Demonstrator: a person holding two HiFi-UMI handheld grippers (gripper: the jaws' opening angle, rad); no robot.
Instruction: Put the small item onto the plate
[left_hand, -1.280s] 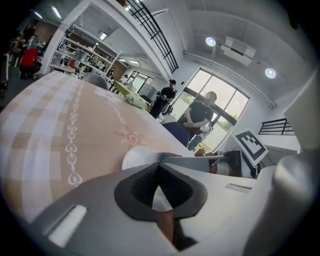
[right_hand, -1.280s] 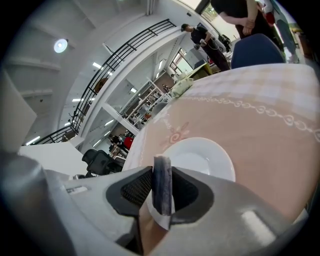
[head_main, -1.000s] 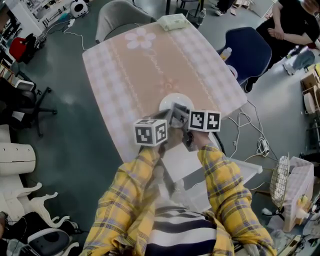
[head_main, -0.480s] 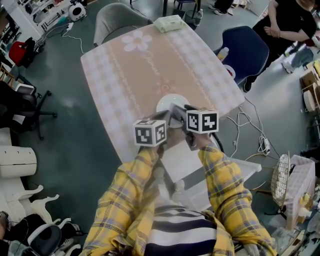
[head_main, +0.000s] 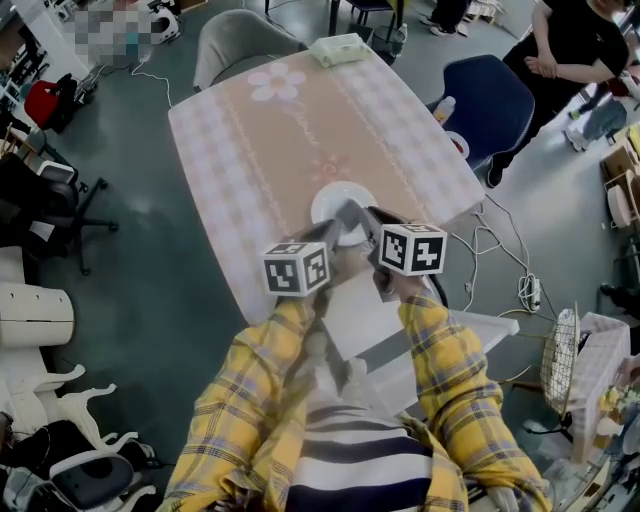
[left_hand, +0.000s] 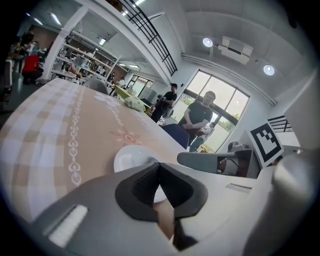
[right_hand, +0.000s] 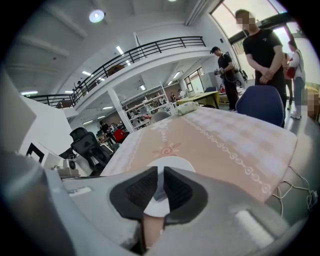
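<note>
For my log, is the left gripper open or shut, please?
Shut: the left gripper shows its pads touching at the tips, nothing between them.

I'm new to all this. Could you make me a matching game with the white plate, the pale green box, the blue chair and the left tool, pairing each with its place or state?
1. white plate
2. pale green box
3. blue chair
4. left tool

A. at the far edge of the table
B. jaws together
C. off the table, by its right side
D. on the table, towards its near end

Pairs: 1-D, 2-A, 3-C, 4-B
</note>
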